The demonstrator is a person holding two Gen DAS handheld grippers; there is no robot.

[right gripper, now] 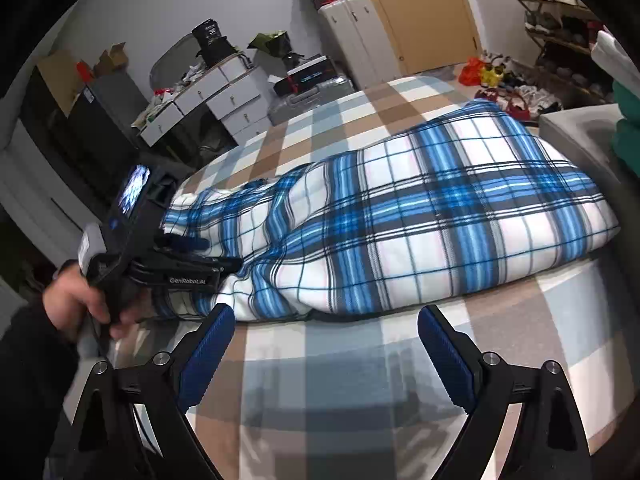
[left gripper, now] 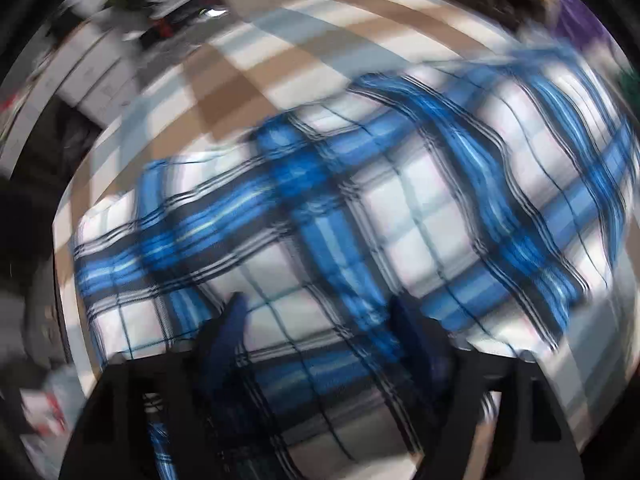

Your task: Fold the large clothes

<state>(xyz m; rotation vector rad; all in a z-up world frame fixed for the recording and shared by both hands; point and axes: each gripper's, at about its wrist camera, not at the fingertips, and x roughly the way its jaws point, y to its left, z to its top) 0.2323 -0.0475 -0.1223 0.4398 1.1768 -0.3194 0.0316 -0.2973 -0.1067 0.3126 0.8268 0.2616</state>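
A large blue, white and black plaid flannel garment (right gripper: 400, 216) is lying in a bulky heap across the bed (right gripper: 320, 368), which is wearing a cover checked in tan, pale blue and white. The plaid cloth is sitting toward the far side of the mattress, its near edge just beyond the right tongs (right gripper: 326, 350), which are hanging released above bare bedcover, their blue ribbed pads (right gripper: 208, 352) spread wide and touching nothing. At the garment's left end the left tongs (right gripper: 208, 254) are lying low against the cloth, gripped by the person's left hand (right gripper: 80, 304); from this side the fingers look pressed close together over the fabric (whether cloth is actually pinched between them cannot be told). The left wrist view is heavily blurred: the left tongs (left gripper: 320, 320) are showing as two dark blue fingers (left gripper: 236, 320) apart, with plaid cloth filling the space around and between them. Beyond the bed, white drawer units (right gripper: 224, 96) cluttered with boxes are standing against the wall, beside a tan wooden door (right gripper: 420, 12) and a shoe rack (right gripper: 560, 28).
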